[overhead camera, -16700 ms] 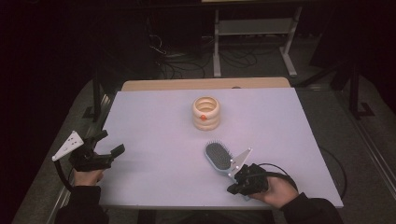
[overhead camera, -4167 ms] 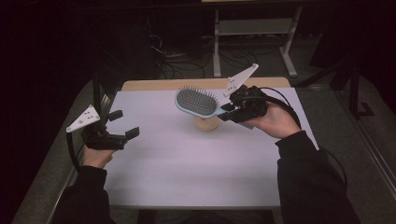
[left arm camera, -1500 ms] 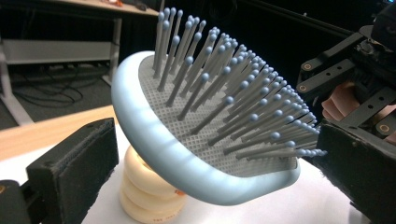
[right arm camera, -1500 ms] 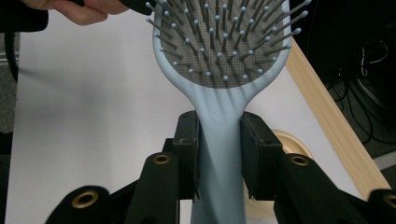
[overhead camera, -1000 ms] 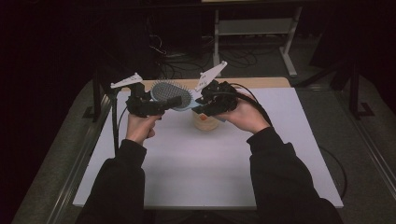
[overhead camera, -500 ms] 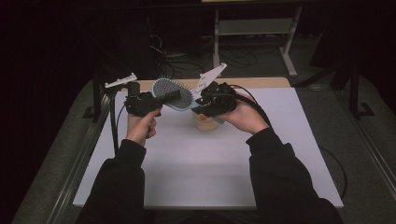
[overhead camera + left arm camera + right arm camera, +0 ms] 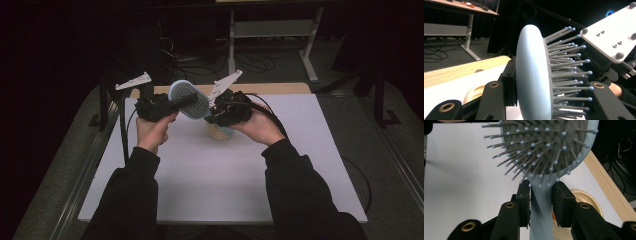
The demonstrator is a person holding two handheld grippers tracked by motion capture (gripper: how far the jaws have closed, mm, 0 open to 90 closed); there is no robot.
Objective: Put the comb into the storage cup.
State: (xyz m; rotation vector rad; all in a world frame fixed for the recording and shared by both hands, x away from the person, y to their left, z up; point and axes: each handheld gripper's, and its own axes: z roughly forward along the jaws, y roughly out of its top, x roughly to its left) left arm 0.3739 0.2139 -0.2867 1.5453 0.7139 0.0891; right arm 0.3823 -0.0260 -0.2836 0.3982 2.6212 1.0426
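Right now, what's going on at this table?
A person holds a light-blue hairbrush in the air between two hand-held grippers, above the white table. The right gripper clamps the handle; the left gripper has just been closing and now pinches the brush head, back and bristles between its jaws. It looks like a hand-over from right to left. A round wooden holder sits on the table below the right hand.

A pale blue hairbrush [image 7: 189,99] with grey ball-tipped bristles is held above the table. Its handle points toward the right.
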